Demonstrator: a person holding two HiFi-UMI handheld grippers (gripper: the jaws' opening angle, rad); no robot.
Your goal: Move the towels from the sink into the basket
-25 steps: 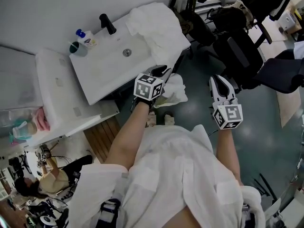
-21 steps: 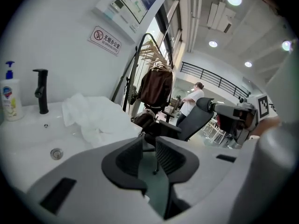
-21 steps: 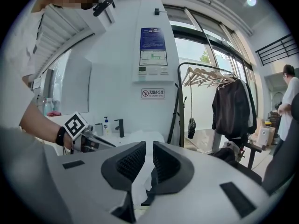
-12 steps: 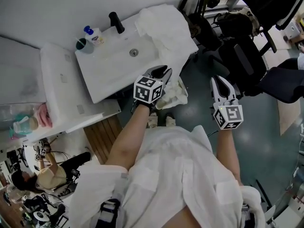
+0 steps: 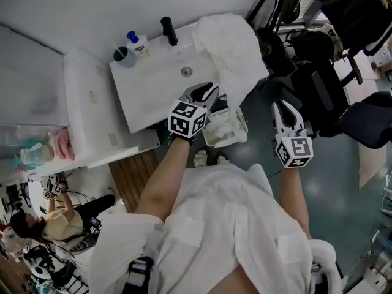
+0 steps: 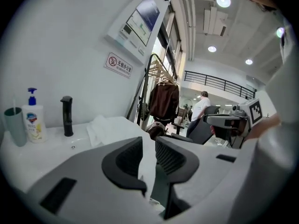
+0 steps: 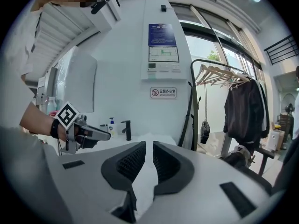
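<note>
A large white towel [image 5: 233,48] lies heaped on the right end of the white sink [image 5: 153,97] and hangs over its edge; it also shows as a towel [image 6: 112,127] in the left gripper view. Below the sink's front corner a white basket [image 5: 242,125] stands on the floor with a crumpled towel [image 5: 222,126] in it. My left gripper [image 5: 211,90] hovers at the sink's front edge, just short of the hanging towel; its jaws show only a narrow slit with nothing in it. My right gripper [image 5: 283,104] hangs over the floor to the basket's right, shut and empty.
A black faucet [image 5: 168,30], a soap bottle [image 5: 139,43] and a cup [image 5: 121,54] stand at the sink's back. A white counter [image 5: 86,103] adjoins it on the left. Dark office chairs [image 5: 318,84] crowd the right. Another person [image 5: 55,219] sits at lower left.
The left gripper has risen from beside the basket to the sink's front edge. The whole view has drawn nearer the sink. The right gripper holds its place in the picture.
</note>
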